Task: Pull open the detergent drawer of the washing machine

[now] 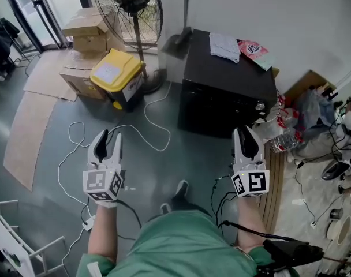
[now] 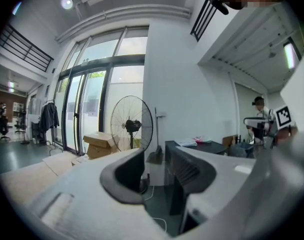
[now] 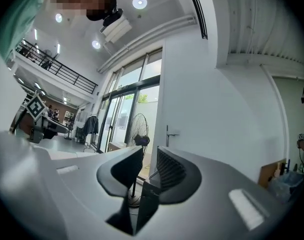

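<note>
The washing machine (image 1: 227,91) is a black box against the white wall, with a knob (image 1: 260,105) at its front right corner. I cannot pick out its detergent drawer. My left gripper (image 1: 108,140) hangs over the grey floor, left of the machine and short of it, its jaws a little apart and empty. Near the machine's front right corner is my right gripper (image 1: 247,133), shut and empty. In the left gripper view the left gripper (image 2: 154,159) points toward the machine (image 2: 204,147). Between the right gripper's (image 3: 149,156) closed jaws, a dark edge of the machine (image 3: 144,204) shows.
A white cloth (image 1: 224,45) and a pink packet (image 1: 253,49) lie on the machine. A standing fan (image 1: 129,4), a yellow-lidded bin (image 1: 118,74) and cardboard boxes (image 1: 89,30) stand at the left. A white cable (image 1: 152,126) loops across the floor. Bags and bottles (image 1: 302,114) crowd the right.
</note>
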A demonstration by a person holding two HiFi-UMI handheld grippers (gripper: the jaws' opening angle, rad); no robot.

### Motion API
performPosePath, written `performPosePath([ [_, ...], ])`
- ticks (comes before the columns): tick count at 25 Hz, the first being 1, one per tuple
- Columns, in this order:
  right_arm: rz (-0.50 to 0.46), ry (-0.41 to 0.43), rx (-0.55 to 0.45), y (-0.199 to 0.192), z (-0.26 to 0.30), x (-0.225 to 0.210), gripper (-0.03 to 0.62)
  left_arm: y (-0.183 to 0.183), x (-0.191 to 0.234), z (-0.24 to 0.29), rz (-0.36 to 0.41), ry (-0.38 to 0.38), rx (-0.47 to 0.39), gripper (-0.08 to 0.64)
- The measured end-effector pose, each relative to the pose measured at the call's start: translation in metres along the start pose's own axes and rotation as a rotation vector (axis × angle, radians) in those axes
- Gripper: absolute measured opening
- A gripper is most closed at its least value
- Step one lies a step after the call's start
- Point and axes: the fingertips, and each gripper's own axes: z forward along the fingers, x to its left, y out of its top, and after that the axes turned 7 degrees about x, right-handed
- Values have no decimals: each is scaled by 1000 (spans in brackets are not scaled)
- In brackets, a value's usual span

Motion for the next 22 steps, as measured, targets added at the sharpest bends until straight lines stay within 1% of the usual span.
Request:
performPosePath([
  [7, -18, -19, 9, -14, 63, -47, 86, 11, -16, 66, 16, -1, 43, 166],
  [10, -14, -16, -4, -16, 83, -61, 86, 18, -15, 85, 3, 15, 45, 166],
  [14, -34, 3, -5, -19, 107, -69, 86, 23, -15, 104, 12, 28, 51, 166],
  [17, -18, -1, 1, -19, 119, -73, 86, 27, -15, 118, 18, 23, 56, 166],
  [20, -33, 2, 3, -21, 132, -75, 86, 32, -13, 137, 26, 7, 54, 166],
  [22, -39, -7, 10, -24, 140, -77, 86, 36, -14, 153, 31, -17, 53, 166],
])
